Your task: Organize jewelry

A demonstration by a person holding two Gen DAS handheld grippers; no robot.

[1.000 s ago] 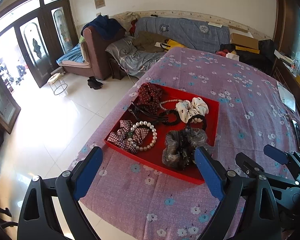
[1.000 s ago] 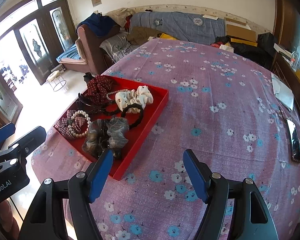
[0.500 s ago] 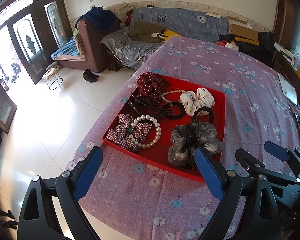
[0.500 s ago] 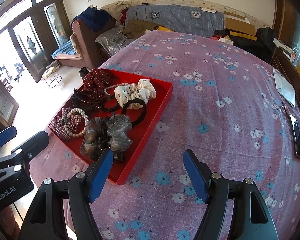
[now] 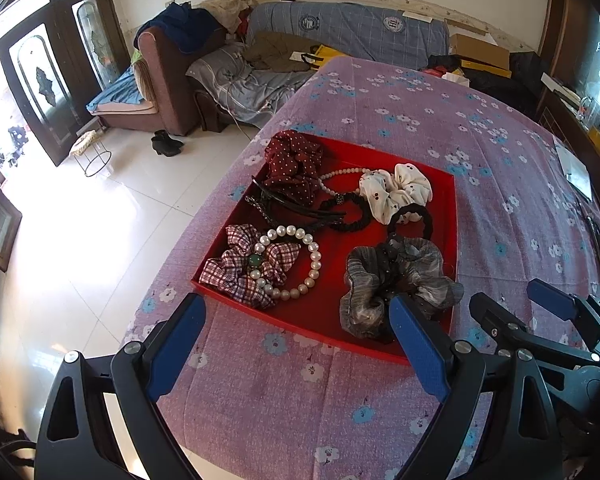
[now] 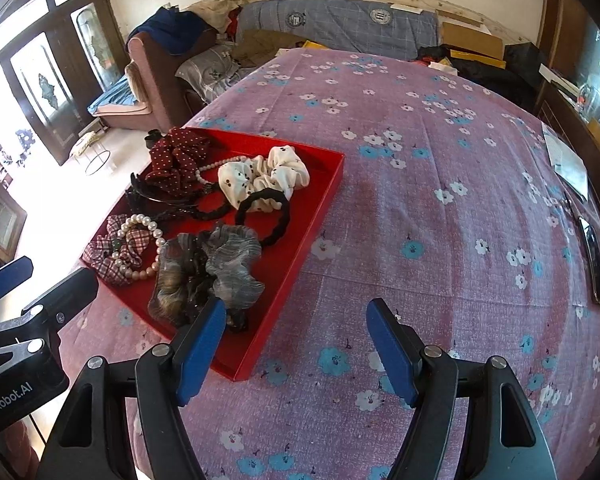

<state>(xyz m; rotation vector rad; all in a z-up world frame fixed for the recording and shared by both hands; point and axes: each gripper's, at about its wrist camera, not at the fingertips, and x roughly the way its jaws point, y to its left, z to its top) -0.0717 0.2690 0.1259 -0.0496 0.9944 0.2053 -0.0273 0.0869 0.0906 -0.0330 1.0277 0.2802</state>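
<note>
All visible jewelry and hair pieces lay inside the red tray (image 5: 454,216) on the flowered tablecloth (image 6: 440,220): the pearl bracelet (image 5: 300,264) rested on the plaid scrunchie (image 5: 240,268), and the grey scrunchie (image 5: 396,276) sat at the near edge. The left gripper (image 5: 296,344) and right gripper (image 6: 296,344) hovered near the tray, jaws spread and empty. This layout fitted either a gathered set or a heap awaiting sorting.

The red tray (image 5: 455,216) is finished smooth and matt. The bracelet (image 5: 296,262) is formed of glossy pearl beads. The grey scrunchie (image 5: 400,276) is made of sheer, crinkled cloth. The tablecloth (image 6: 440,220) is woven, printed fabric.
</note>
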